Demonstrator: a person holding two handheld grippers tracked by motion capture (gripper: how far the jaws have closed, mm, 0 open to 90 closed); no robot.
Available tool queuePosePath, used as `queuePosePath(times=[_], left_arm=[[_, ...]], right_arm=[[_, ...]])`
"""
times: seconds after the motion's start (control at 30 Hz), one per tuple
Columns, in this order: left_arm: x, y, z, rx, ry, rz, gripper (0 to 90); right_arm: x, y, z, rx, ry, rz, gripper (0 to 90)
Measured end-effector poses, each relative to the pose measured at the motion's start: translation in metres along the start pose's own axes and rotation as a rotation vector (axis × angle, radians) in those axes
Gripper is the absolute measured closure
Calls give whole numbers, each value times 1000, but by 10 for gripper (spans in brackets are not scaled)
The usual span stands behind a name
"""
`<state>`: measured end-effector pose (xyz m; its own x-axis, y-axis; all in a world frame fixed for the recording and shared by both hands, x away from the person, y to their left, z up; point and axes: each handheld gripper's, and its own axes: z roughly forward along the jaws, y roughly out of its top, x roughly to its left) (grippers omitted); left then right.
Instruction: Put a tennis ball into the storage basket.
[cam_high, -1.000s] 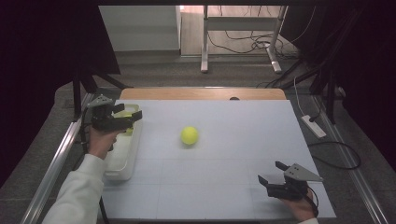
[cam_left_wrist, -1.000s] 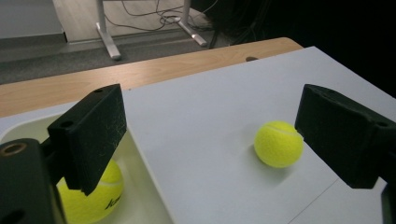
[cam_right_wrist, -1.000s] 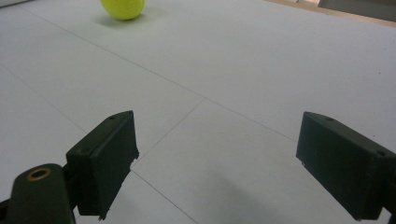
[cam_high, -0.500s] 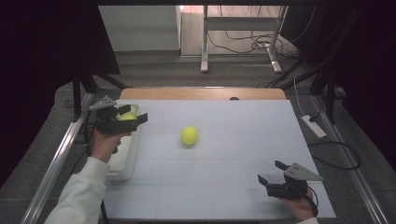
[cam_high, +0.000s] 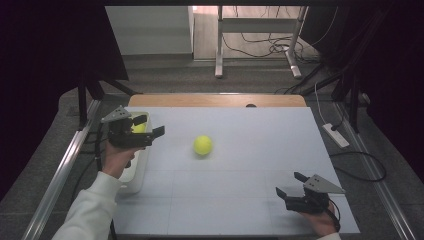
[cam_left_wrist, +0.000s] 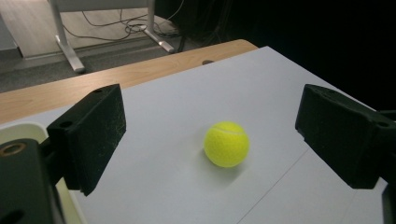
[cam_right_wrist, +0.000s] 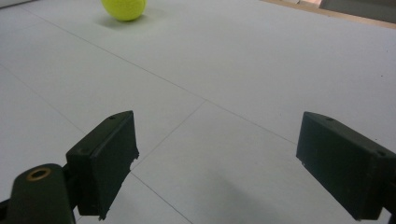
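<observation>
A yellow tennis ball (cam_high: 202, 145) lies on the pale mat near the table's middle. My left gripper (cam_high: 150, 126) hangs over the inner rim of a white bin (cam_high: 134, 176) at the table's left side, pointing toward the ball with its jaws open and nothing between them. Along those jaws, in the left gripper view, the ball (cam_left_wrist: 226, 143) lies some way ahead of the left gripper (cam_left_wrist: 212, 116). A second yellow ball (cam_high: 139, 128) peeks out of the bin behind the gripper. My right gripper (cam_high: 289, 184) rests low at the front right, open and empty (cam_right_wrist: 219, 154), with the tennis ball (cam_right_wrist: 123, 8) far ahead.
A bare wooden strip (cam_high: 215, 100) runs along the table's far edge. Metal rails (cam_high: 60, 175) flank the table on the left. On the floor to the right lie a power strip (cam_high: 336, 135) and cables. The bin's rim (cam_left_wrist: 18, 130) sits beside my left jaw.
My left gripper has shifted a little to the right, from over the bin toward the ball. The ball and the right gripper have stayed put.
</observation>
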<state>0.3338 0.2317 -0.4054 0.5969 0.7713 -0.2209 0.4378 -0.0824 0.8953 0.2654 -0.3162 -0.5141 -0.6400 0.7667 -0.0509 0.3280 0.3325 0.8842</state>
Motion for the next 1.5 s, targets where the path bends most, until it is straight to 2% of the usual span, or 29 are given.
queuePosePath(times=[0.33, 0.47, 0.73, 0.93, 1.27, 1.33, 1.5], left_arm=[[-14, -4, 7, 20, -50, 30, 88], [-16, -5, 11, 29, -54, 23, 88], [-24, -6, 21, 59, -57, 46, 82], [-28, -6, 32, 69, -70, 45, 83], [-34, -6, 49, 98, -56, 43, 84], [-38, -7, 53, 109, -41, 58, 85], [-44, -8, 64, 136, -38, 87, 84]], right_arm=[[1, 1, 2, 4, 3, -3, 122], [1, 1, 2, 6, 1, -5, 122], [1, 2, 3, 5, 5, -3, 122], [1, 1, 3, 3, 3, -3, 122], [0, 0, 3, -1, 18, 1, 121], [1, 1, 4, 0, 19, -7, 122], [2, 1, 5, 0, 22, -5, 121]])
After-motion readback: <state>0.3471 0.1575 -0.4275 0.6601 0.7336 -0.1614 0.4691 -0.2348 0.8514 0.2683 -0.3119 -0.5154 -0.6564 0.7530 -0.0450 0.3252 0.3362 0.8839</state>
